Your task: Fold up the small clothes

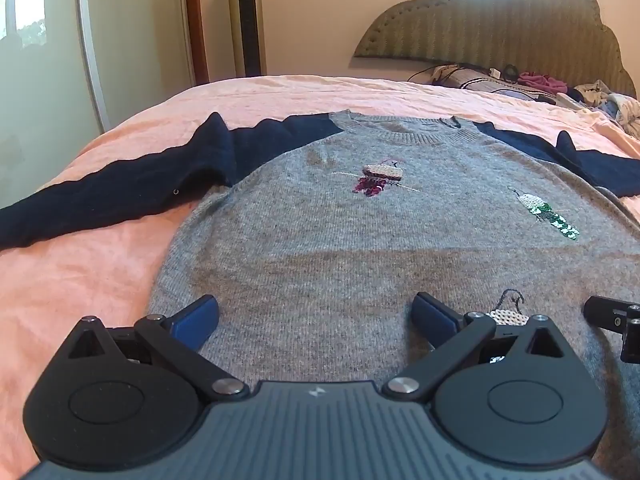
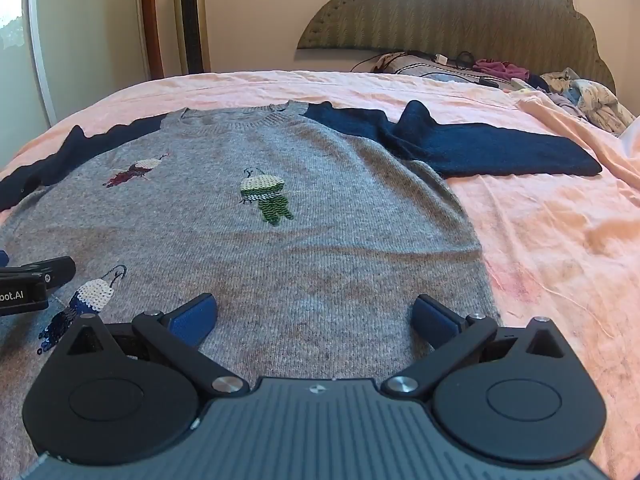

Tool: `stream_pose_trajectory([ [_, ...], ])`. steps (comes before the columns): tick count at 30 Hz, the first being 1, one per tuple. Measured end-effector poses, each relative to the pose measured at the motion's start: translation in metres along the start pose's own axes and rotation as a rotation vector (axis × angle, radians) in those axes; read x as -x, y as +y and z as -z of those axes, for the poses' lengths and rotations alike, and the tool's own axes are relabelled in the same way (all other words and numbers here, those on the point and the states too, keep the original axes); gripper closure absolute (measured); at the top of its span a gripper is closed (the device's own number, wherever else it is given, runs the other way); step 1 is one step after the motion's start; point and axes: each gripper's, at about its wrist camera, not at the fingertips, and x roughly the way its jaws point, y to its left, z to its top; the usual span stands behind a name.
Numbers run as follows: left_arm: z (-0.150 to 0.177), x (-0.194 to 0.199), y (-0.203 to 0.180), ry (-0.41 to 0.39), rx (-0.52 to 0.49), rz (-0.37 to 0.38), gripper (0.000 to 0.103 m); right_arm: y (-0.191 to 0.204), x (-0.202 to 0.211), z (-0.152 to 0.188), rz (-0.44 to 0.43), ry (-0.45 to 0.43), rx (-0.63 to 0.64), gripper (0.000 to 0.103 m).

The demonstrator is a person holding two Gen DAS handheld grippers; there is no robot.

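Note:
A grey knit sweater [image 1: 320,232] with navy sleeves and sequin figures lies flat, front up, on the pink bed sheet [image 1: 80,272]. Its left sleeve [image 1: 112,196] stretches out to the left; its right sleeve [image 2: 492,148] stretches out to the right. My left gripper [image 1: 316,316] is open and empty, low over the sweater's bottom left part. My right gripper [image 2: 314,316] is open and empty, low over the sweater's bottom right part [image 2: 320,272]. Each gripper's edge shows in the other's view, the right one [image 1: 616,324] and the left one [image 2: 28,284].
A padded green headboard [image 1: 500,28] stands at the far end. Pillows, cables and a pile of loose clothes [image 2: 580,96] lie at the far right of the bed. A tall tower fan [image 1: 246,16] and a door stand beyond the bed's far left.

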Motion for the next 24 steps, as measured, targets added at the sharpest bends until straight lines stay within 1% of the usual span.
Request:
stream_pose_trajectory([
  [11, -0.0006, -0.0011, 0.0024, 0.0, 0.01, 0.009, 0.0, -0.0033, 0.0009, 0.0002, -0.017, 0.0, -0.007, 0.0],
  [14, -0.0008, -0.0011, -0.0004, -0.003, 0.002, 0.006, 0.0, 0.0002, -0.0013, -0.0006, -0.005, 0.003, 0.006, 0.0],
  [24, -0.001, -0.0013, -0.0024, -0.003, 0.003, 0.006, 0.0, -0.0006, -0.0013, -0.0006, -0.009, 0.004, 0.003, 0.0],
])
